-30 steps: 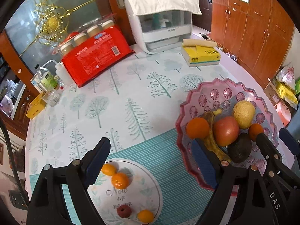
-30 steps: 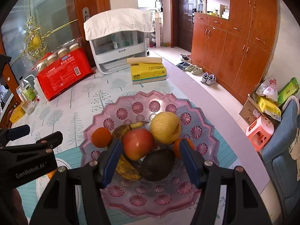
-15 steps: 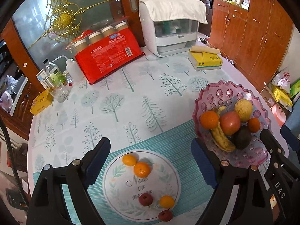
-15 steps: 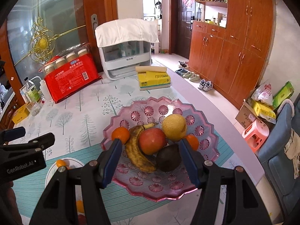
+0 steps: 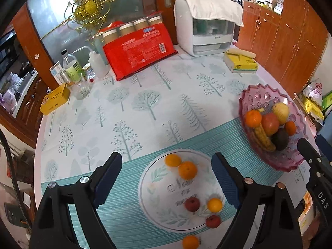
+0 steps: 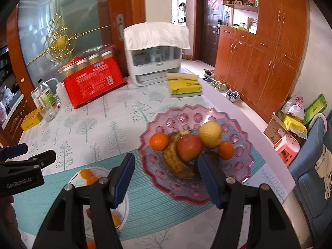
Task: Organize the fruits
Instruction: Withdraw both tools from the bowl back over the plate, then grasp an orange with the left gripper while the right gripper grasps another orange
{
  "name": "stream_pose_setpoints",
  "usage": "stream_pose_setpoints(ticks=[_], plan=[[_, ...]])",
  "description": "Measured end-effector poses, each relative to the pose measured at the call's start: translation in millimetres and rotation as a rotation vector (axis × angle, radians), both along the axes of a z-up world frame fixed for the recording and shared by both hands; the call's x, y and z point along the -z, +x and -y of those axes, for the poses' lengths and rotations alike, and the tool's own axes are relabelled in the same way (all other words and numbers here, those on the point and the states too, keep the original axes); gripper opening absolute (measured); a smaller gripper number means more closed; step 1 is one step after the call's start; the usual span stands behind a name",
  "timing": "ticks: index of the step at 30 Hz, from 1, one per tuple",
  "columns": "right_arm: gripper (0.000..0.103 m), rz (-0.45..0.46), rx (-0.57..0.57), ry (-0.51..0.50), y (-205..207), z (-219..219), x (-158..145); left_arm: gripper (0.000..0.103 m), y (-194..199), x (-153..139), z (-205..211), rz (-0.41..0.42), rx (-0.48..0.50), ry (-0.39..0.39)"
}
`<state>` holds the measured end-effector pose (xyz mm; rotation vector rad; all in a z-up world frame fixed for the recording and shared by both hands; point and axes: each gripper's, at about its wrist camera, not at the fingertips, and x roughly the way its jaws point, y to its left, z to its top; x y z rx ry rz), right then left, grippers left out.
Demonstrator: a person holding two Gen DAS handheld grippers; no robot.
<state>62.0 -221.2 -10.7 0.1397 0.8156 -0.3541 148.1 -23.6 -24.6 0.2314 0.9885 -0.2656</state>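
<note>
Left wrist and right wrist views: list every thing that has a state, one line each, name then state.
left claw: open, empty
right claw: open, empty
pink bowl: upright, holding fruit
white plate: flat on the table, holding small fruit
banana: lying in the pink bowl
orange: off the white plate, on the table
</note>
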Motion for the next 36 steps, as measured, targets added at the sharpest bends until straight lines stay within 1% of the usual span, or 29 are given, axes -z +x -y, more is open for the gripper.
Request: stream_pose_setpoints(ticks=[9,11,17,20,25,28,30,33,36], plan=[[0.064,-0.037,-0.045,0.05,11,-29,18,0.087,9,18,-29,-0.028,0.01,-0.008],[0.064,-0.049,-0.054,0.055,14,-34,25,0.087,12,25,-34,-0.042,0.018,-0.006],[0.064,-0.098,-0.075,0.109,21,-46,50,0.087,12,51,-42,-0.102,0.048,0.001],[0.064,-0.117,-0.085,0.129,24,-49,61,0.087,3,68,-45,-0.148,0.076,0.01],[0.064,-0.154,-0.098,0.165,33,-54,82,0.087,-25,99,-45,-0.226,0.143,0.032],[0.064,-0.17,-0.109,0.169,39,-56,92,0.087,-43,115,-45,-0.274,0.187,0.026],[0.064,-0.181,-0.124,0.169,43,-58,100,0.087,-53,126,-47,-0.322,0.205,0.01],[0.064,-0.195,-0.145,0.168,50,-62,108,0.087,-67,140,-49,-0.406,0.219,-0.038],[0.064,-0.194,-0.175,0.182,57,-68,111,0.087,-77,146,-47,-0.441,0.238,-0.069]])
